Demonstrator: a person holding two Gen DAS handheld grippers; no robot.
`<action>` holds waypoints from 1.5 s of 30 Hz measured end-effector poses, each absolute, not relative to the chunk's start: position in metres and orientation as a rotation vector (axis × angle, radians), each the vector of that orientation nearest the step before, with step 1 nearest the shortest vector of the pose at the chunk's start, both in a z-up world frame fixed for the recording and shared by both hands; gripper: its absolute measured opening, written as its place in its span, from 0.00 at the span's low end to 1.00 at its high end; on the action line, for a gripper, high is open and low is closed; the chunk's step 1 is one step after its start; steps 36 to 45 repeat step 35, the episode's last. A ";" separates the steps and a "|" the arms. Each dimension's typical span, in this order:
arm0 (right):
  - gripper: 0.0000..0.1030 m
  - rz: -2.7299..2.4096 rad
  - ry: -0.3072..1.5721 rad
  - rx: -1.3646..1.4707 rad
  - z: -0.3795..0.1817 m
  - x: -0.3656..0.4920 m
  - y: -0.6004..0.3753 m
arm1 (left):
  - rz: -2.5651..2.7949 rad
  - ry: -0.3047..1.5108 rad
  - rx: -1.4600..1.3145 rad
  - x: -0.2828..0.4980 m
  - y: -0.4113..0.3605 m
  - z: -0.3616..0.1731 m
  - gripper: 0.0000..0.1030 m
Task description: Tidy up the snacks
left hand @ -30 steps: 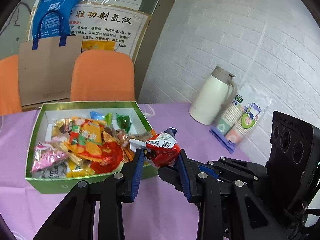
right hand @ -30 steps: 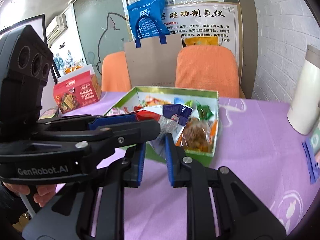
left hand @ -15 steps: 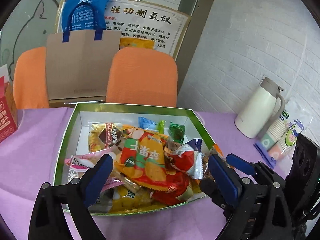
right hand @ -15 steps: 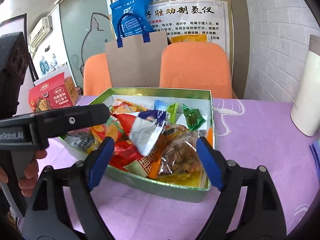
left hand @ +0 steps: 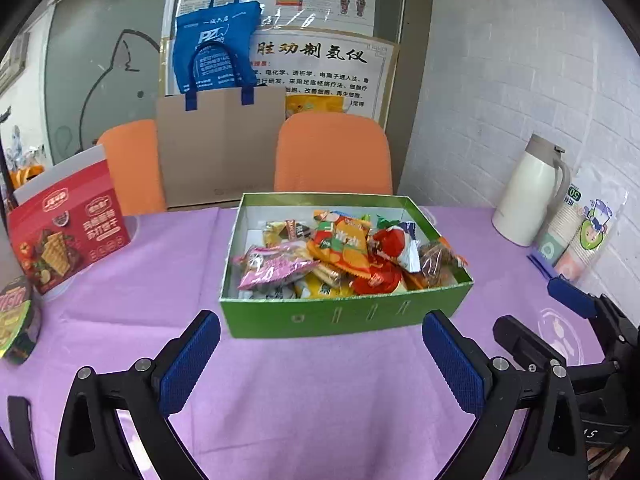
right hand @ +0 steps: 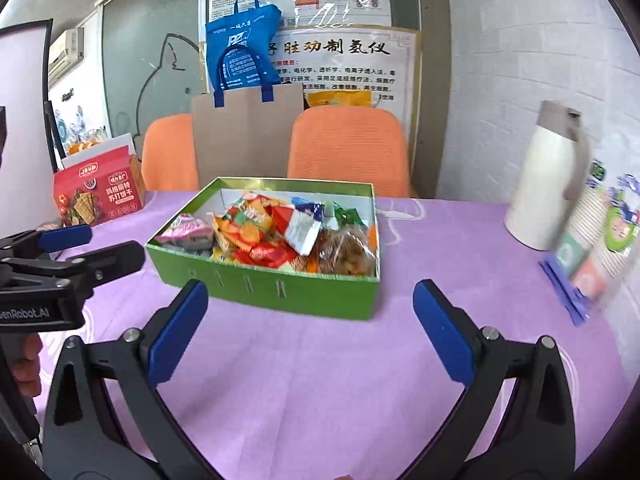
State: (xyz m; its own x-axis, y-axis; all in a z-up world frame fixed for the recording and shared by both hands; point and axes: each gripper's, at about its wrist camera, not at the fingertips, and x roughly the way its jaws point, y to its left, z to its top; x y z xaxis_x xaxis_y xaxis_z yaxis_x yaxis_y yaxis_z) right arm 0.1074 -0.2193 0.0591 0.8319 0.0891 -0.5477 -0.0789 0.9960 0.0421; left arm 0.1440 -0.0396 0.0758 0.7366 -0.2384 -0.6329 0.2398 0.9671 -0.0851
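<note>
**Both claws spread wide before a full snack box**

Nearest the cameras, the left gripper (left hand: 320,356) hangs above the purple tablecloth (left hand: 320,400) with its blue-padded fingers spread wide and nothing between them. The right gripper (right hand: 310,328) is likewise splayed apart and empty, just short of the box. In the right wrist view the left tool shows at the left edge, with part of a hand (right hand: 24,364) on its grip.

Just beyond both pairs of fingers sits the green box (left hand: 344,316), open-topped, on the cloth near the table's middle. The snacks (left hand: 344,256) lie heaped inside it: a pink packet (left hand: 272,268) at the near left, an orange packet (left hand: 344,244) across the middle, a red-and-white wrapper (left hand: 396,244) to its right and a clear bag of brown pieces (right hand: 344,252) at the near right corner. A small green wrapper (right hand: 348,216) lies towards the back wall.

At the left of the table stand a red biscuit carton (left hand: 68,232) and, nearer, a round tub (left hand: 16,320) cut by the frame edge. At the right, well apart from the box, stands a white thermos jug (left hand: 528,196) with a sleeve of paper cups (left hand: 576,232) beside it, against the white brick wall.

Behind the table are two orange chairs (left hand: 332,152), a brown paper bag (left hand: 220,148), a blue tote bag (left hand: 216,48) and a poster (left hand: 320,68) with Chinese lettering.
</note>
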 end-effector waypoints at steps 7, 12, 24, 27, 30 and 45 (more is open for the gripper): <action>0.99 0.038 0.611 0.009 0.045 0.062 -0.209 | -0.178 0.715 -0.013 0.091 -0.013 0.057 1.00; 0.99 -0.010 0.639 0.063 0.034 0.048 -0.216 | -0.117 0.716 0.013 0.072 0.000 0.051 1.00; 0.99 -0.039 0.614 0.095 0.040 0.035 -0.221 | -0.070 0.683 0.026 0.054 0.008 0.056 1.00; 0.99 -0.033 0.624 0.099 0.037 0.037 -0.220 | -0.084 0.683 0.029 0.051 0.007 0.055 1.00; 0.99 -0.037 0.629 0.098 0.036 0.038 -0.220 | -0.085 0.679 0.033 0.050 0.006 0.056 1.00; 0.99 -0.039 0.629 0.104 0.035 0.038 -0.221 | -0.071 0.679 0.038 0.049 0.006 0.056 1.00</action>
